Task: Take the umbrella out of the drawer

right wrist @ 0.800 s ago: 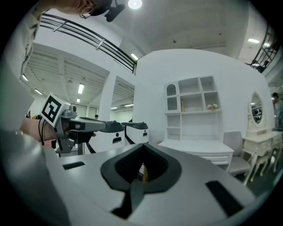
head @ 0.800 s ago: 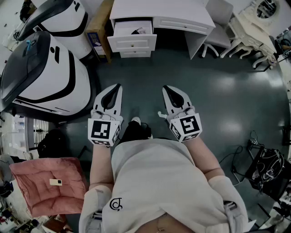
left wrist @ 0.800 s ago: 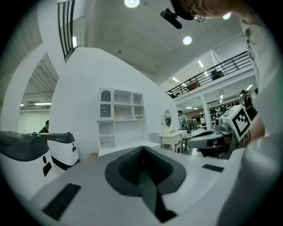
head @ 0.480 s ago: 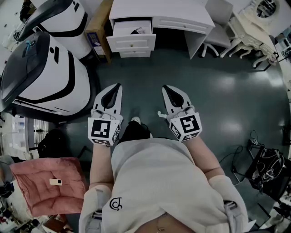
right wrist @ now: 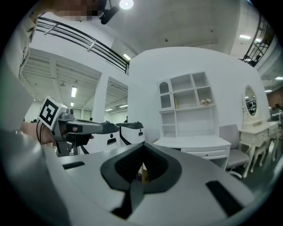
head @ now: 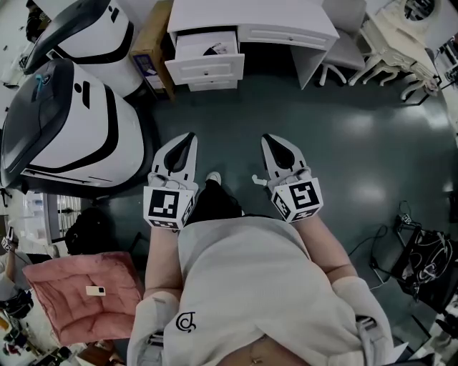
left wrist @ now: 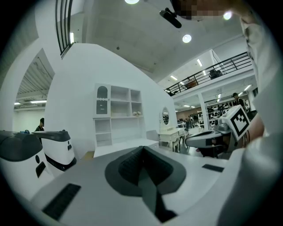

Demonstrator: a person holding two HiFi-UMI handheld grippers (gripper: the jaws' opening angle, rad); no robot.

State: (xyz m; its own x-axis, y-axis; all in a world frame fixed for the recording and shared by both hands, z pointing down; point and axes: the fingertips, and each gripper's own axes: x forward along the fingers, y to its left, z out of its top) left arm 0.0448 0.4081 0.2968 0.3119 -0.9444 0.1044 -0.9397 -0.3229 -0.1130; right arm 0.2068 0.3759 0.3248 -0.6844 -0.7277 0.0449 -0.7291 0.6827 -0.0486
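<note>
— Where's the umbrella [head: 212, 49]?
— It's the dark thing lying in the open top drawer [head: 206, 69] of the white bench [head: 286, 18].
— And the tongs?
— The left tongs [head: 189, 137] are closed tight with nothing in them, and so are the right tongs [head: 266, 138]. They're level, side by side over the floor [head: 343, 129], pointing at the bench and well apart from the drawer.

Bright ceiling lamps [left wrist: 187, 38] glare overhead; the dark floor [head: 358, 136] shines in patches; fisheye edges bend and darken.
</note>
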